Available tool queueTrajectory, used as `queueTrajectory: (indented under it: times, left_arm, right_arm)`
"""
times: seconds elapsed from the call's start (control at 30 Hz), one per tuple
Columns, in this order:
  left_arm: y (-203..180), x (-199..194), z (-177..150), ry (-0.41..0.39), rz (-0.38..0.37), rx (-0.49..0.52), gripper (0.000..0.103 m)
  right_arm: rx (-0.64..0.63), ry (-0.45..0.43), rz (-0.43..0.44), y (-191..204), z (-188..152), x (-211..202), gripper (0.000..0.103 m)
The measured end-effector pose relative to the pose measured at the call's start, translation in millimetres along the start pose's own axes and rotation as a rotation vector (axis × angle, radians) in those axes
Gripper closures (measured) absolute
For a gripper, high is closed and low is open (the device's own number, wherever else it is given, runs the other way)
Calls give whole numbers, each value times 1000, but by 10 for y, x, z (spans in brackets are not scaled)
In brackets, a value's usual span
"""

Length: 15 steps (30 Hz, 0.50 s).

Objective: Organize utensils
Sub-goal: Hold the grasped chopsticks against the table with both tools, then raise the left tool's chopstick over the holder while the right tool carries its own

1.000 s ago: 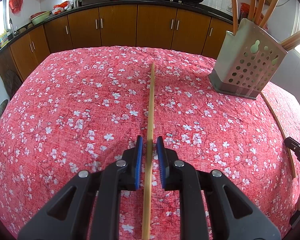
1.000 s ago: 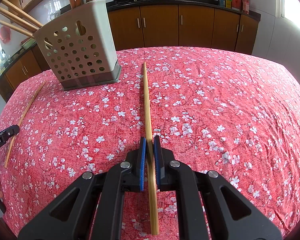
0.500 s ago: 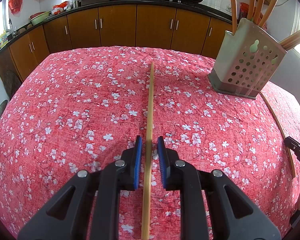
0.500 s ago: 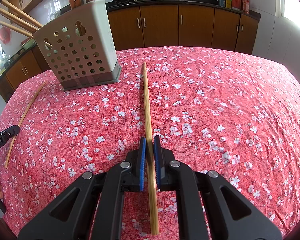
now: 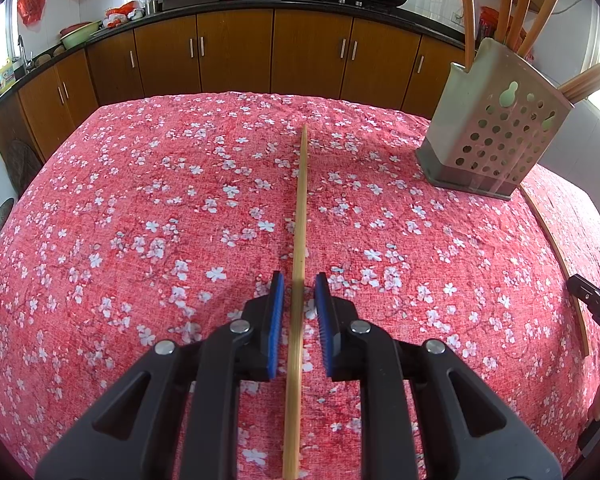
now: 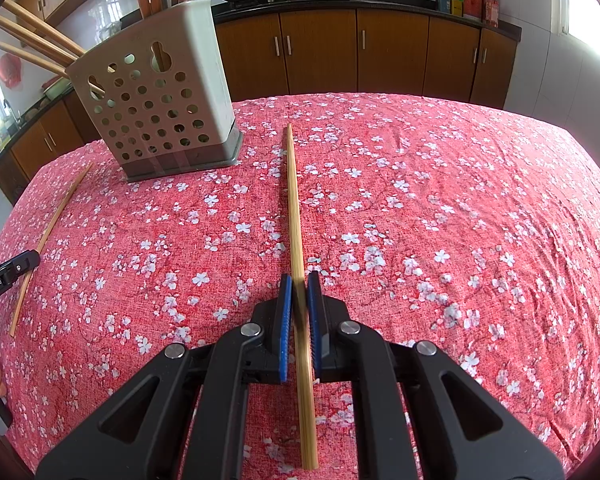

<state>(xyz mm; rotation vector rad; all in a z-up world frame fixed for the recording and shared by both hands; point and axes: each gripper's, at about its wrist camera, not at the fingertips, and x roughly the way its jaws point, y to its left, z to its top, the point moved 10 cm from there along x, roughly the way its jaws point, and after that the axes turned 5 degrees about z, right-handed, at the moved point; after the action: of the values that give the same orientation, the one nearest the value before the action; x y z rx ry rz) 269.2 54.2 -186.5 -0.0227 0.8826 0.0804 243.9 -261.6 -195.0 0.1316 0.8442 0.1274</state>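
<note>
Right wrist view: right tool clamped on chopstick, long axis running up-frame, holder upper left; left tool straddles another, unclosed.

"GenRobot.AI" on left hand-held gripper
</note>
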Motion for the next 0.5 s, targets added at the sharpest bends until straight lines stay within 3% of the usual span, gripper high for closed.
queueTrajectory:
  times: [0.33,0.5]
  left_arm:
    - [4,-120,-152,2,14,30,85]
    - [-29,-155,-201,3,25,40,95]
  right_arm:
    - [21,-2,23,-17,-86,-102,94]
    - [36,-4,44,-36,-82,-117,95]
